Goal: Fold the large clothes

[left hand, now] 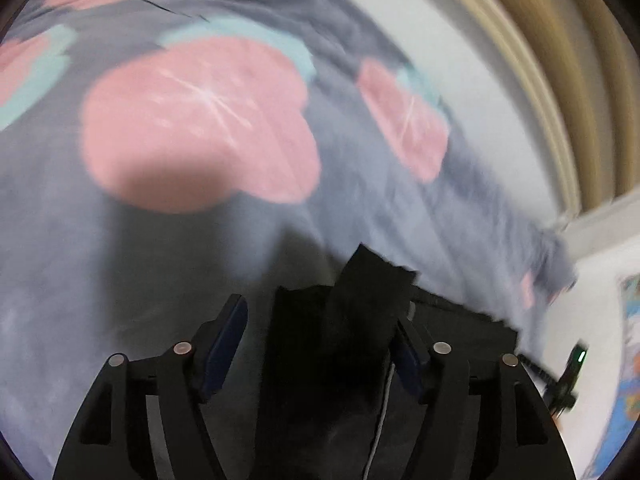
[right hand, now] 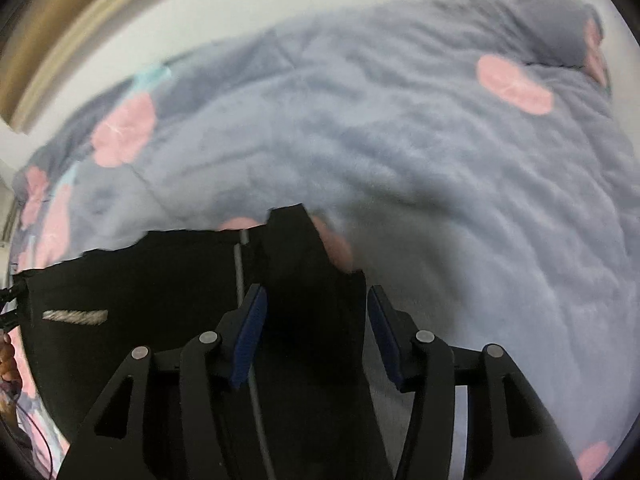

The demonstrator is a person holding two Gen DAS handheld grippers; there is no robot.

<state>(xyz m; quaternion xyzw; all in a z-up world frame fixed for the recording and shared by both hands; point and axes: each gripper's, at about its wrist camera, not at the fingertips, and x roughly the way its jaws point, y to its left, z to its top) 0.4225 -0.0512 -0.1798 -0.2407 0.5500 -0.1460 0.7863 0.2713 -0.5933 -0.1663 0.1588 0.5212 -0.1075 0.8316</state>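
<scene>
A black garment (left hand: 352, 320) lies on a bed, blurred in both views. A raised fold of it stands between the fingers of my left gripper (left hand: 320, 312). The jaws are open: the left pad (left hand: 224, 344) is clear of the cloth and the right pad sits beside the fold. My right gripper (right hand: 316, 292) is also open and straddles another upright fold of the black garment (right hand: 160, 280), with small gaps at both pads. A grey stitched patch (right hand: 76, 316) and a pale seam line (right hand: 239, 264) show on the cloth.
The grey fleece bedspread (left hand: 120, 260) (right hand: 440, 160) with pink flower patches covers the bed. A beige wooden frame (left hand: 560, 60) (right hand: 60, 40) and a white wall lie beyond it. A black device with a green light (left hand: 576, 360) is at the right edge, and a hand (right hand: 6, 360) at the left edge.
</scene>
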